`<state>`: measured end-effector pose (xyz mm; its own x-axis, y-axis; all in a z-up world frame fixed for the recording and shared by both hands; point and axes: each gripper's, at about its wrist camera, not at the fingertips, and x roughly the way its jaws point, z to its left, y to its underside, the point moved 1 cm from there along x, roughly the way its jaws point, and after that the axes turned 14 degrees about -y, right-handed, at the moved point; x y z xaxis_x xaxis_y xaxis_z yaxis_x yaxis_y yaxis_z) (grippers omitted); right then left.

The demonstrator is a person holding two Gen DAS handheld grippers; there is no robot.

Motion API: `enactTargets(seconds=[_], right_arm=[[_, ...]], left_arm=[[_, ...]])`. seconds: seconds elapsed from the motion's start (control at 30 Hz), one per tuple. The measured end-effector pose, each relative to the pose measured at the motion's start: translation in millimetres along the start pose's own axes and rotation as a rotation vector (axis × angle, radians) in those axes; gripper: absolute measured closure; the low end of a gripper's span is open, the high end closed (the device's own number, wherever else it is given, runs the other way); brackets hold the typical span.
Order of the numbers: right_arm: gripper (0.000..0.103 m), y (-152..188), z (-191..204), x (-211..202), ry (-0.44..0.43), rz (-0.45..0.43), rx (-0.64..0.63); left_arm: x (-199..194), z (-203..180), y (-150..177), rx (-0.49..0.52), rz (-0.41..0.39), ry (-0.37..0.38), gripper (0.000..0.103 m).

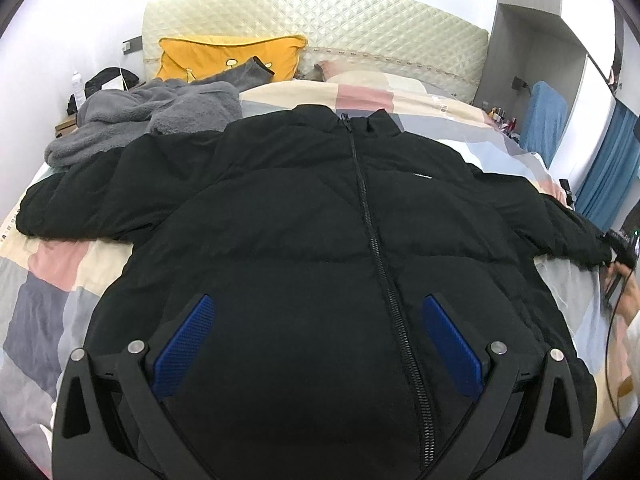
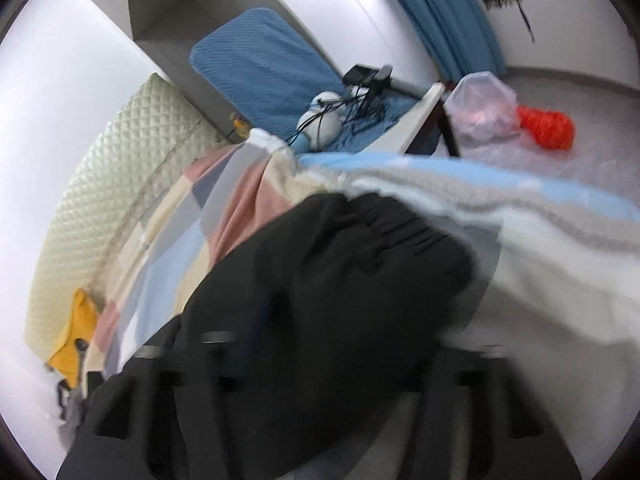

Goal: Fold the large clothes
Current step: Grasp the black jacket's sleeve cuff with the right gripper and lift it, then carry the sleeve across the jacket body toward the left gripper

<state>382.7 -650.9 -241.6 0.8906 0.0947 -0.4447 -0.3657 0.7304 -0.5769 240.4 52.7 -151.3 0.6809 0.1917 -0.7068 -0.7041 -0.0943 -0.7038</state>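
A black puffer jacket [image 1: 304, 216] lies front up on the bed with its zip closed and both sleeves spread out. My left gripper [image 1: 318, 320] hovers open over the jacket's lower front, its blue pads [image 1: 184, 344] wide apart with nothing between them. At the far right edge, my right gripper [image 1: 620, 246] meets the end of the jacket's right sleeve [image 1: 568, 232], with a hand just below it. In the blurred right wrist view the sleeve [image 2: 360, 272] bunches over my right gripper [image 2: 332, 332] and hides its fingers; it looks shut on the cloth.
A patchwork duvet [image 1: 60, 272] covers the bed. A grey fleece garment [image 1: 140, 120] and a yellow pillow [image 1: 228, 60] lie by the quilted headboard [image 1: 320, 28]. Beside the bed are a blue padded seat [image 2: 260, 64] with cables, a plastic bag [image 2: 484, 108] and an orange bundle [image 2: 546, 126].
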Motion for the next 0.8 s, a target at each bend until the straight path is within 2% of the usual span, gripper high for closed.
enactTargets(seconds=[0.1, 0.2, 0.3, 0.37, 0.47, 0.6, 0.8], right_arm=[[0.097, -13.0, 16.1, -5.0, 0.011, 0.004, -0.068], [0.099, -26.7, 35.9, -16.8, 0.043, -0.019, -0.136], [0.100, -41.6, 54.3, -30.1, 0.048, -0.061, -0.150], [0.100, -51.7, 80.5, -42.0, 0.048, -0.084, -0.198], [0.100, -62.5, 121.2, -57.0, 0.017, -0.122, -0.254], [0.100, -68.5, 194.6, -83.4, -0.043, -0.162, -0.362], [0.100, -52.7, 323.3, -125.0, -0.162, -0.204, -0.539]], left_arm=[[1.4, 3.7, -1.0, -0.004, -0.001, -0.014, 0.000], [0.3, 6.7, -2.2, -0.004, -0.011, -0.035, 0.000], [-0.8, 8.6, -3.2, 0.018, -0.021, -0.072, 0.000], [-0.7, 12.2, -3.4, 0.027, -0.014, -0.078, 0.000], [-1.1, 19.8, -1.4, 0.029, 0.001, -0.085, 0.000], [-7.6, 34.9, -1.1, 0.015, -0.012, -0.104, 0.000], [-22.8, 59.3, 0.3, -0.029, -0.050, -0.108, 0.000]])
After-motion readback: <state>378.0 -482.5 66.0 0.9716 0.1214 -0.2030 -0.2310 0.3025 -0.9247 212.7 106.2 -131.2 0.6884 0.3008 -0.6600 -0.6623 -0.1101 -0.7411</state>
